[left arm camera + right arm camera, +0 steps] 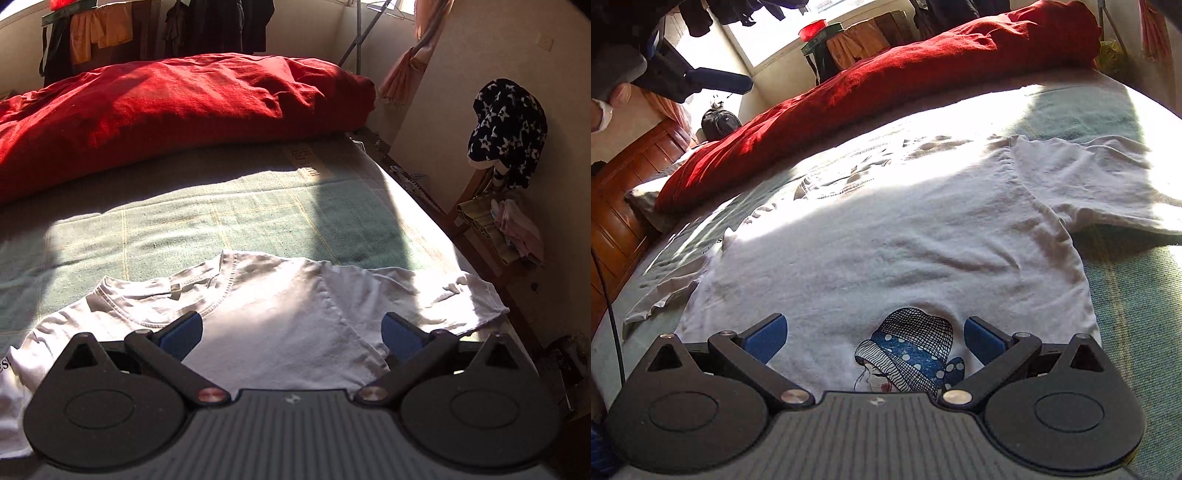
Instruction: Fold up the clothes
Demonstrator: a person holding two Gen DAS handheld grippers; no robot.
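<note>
Risk first: pinching only the top layer of the white T-shirt (905, 240), with front and back sliding apart and creases folded in; likely enough with cloth this thin and already rumpled near the sleeve (1108, 184). Also possible: dragging the green blanket (1137, 295) up with the shirt if bitten too deep, or pulling unevenly from two different ends and skewing any fold. Hard glare and deep shadow across the cloth, hiding edges. Sleeve end close to the side of the bed (424, 206) in the left view, apt to slip over if tugged that way.

Left tool (291, 319): spread wide, gripping nothing, poised low over the shoulder beside the collar (147, 295); contact with the cloth impossible to tell. Right tool (875, 323): equally wide, empty, poised over the printed hat figure (908, 350) near one end of the shirt; touching or not, unclear.

T-shirt itself: spread mostly flat on the bed, both sleeves out to the sides, red duvet (166, 110) well behind. Fitting either a shirt laid out for folding or one opened out again; not settled by these views.
</note>
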